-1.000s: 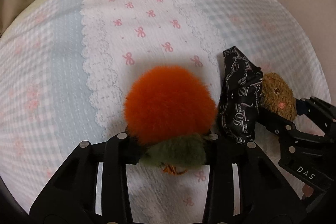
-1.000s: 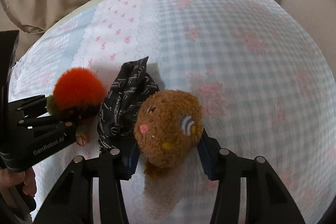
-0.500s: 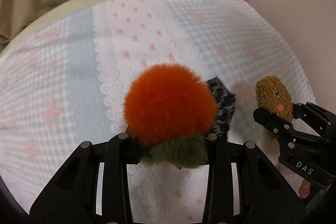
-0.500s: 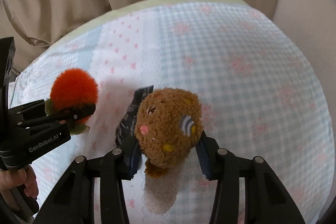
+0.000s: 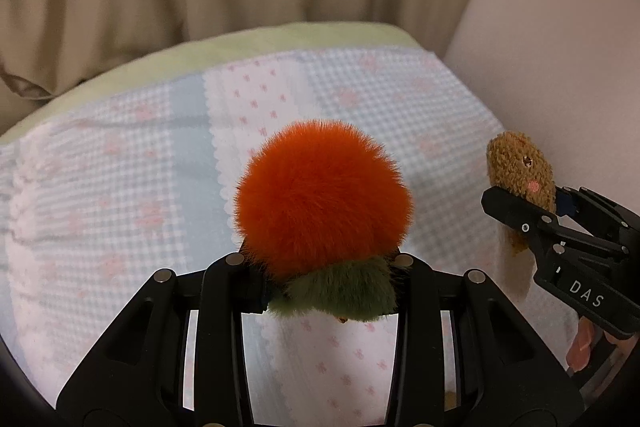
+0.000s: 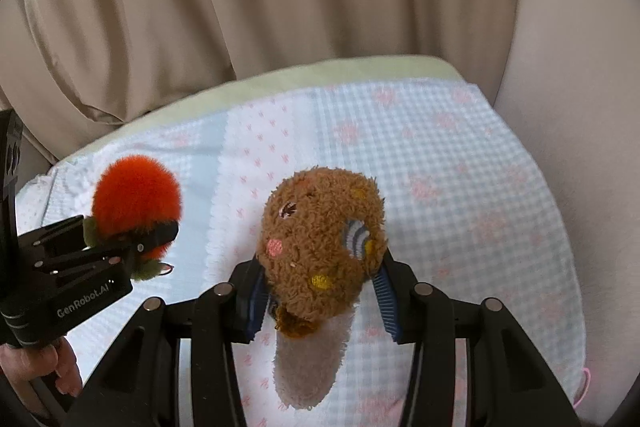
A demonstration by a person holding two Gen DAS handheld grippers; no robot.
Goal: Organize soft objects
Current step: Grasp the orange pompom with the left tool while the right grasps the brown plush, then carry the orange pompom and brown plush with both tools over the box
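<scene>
While both toys hang clear above the bed (image 5: 132, 155), each gripper pinches one of them. The left gripper (image 5: 324, 287) has its jaws closed on the green tuft at the base of the orange pompom (image 5: 322, 199), whose fluffy ball stands up between and above the fingers. In the right wrist view the same left gripper (image 6: 132, 247) shows at the left edge, and a hand (image 6: 36, 367) grips its handle below. The right gripper (image 6: 320, 303) has its jaws pressed against the lower sides of the brown plush toy (image 6: 324, 243), blue ribbed pads (image 6: 386, 291) touching the fur on either side; the toy's pale tail end dangles below the jaws. It bears an embroidered eye, a pink cheek and yellow spots. The bed's cover is a blue gingham quilt with a white strip of small pink bows and scalloped lace edges, over a pale green sheet. Beige curtains (image 6: 240, 7) hang behind the bed.
</scene>
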